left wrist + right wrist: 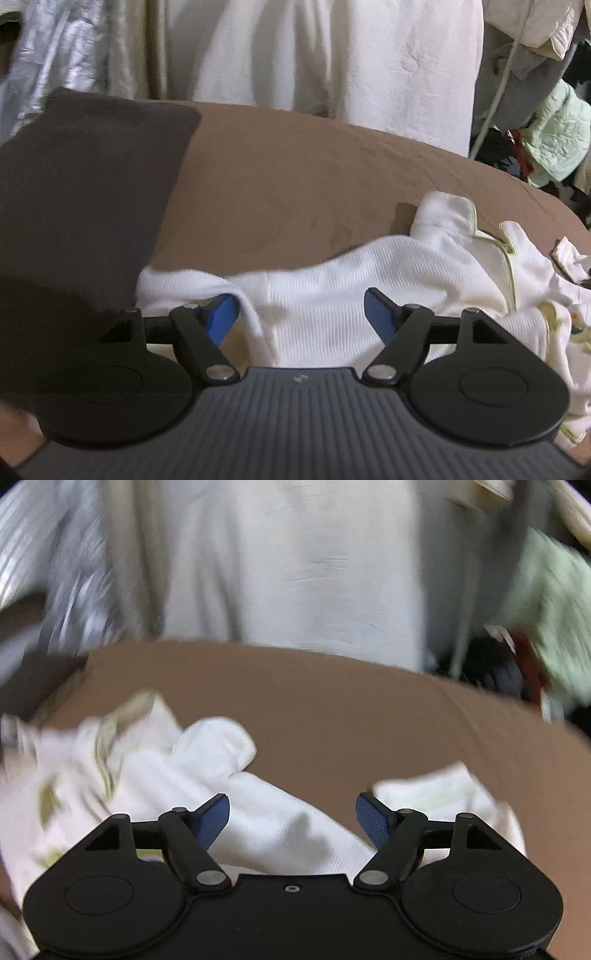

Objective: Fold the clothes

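Observation:
A white ribbed garment (332,291) with pale green piping lies crumpled on the brown bed cover (280,177). My left gripper (301,314) is open just above it, blue pads spread wide with cloth between and under them. In the right wrist view, which is blurred by motion, the same white garment (207,775) spreads across the left and lower middle. My right gripper (291,819) is open over one of its sleeves. A smaller white piece (439,790) lies by the right finger.
A dark grey folded cloth (85,192) rests on the bed at the left. White and beige curtains (325,55) hang behind the bed. A heap of clothes, one pale green (554,136), sits at the far right beside a white pole (495,96).

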Motion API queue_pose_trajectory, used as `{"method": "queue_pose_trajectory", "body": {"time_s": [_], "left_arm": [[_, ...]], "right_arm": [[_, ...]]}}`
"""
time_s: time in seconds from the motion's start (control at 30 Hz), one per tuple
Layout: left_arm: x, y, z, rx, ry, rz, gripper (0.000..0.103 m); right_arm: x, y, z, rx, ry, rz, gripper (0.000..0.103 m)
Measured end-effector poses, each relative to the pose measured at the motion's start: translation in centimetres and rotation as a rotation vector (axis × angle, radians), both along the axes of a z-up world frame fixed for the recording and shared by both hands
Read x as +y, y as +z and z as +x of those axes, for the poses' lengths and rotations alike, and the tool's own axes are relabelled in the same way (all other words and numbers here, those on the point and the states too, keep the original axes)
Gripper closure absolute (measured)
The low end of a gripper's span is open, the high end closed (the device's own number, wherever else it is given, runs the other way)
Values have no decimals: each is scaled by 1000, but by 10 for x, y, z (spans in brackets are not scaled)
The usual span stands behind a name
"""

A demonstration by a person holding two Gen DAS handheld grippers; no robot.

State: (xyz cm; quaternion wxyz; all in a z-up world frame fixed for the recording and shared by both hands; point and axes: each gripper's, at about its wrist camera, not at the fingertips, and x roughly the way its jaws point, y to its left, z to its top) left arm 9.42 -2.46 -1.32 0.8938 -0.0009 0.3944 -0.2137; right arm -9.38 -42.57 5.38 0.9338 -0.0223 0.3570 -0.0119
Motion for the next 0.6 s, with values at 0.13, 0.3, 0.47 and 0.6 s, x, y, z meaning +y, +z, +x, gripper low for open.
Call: {"method": "queue_pose_trajectory", "body": {"time_s": [0.13,0.3,0.47,0.6], "left_arm": [[-18,-9,40,26,-75,-44,29],[-59,-44,70,118,-215,-8,18],[-89,-68,69,75,-215,98,20],[-106,-64,29,-22,-340,195,93]], "right_arm": [[0,-19,30,87,96,25,23],[-1,-41,62,142,86,137,23],[25,-69,83,234,145,57,34],[48,-61,57,169,153,-49,91]]}}
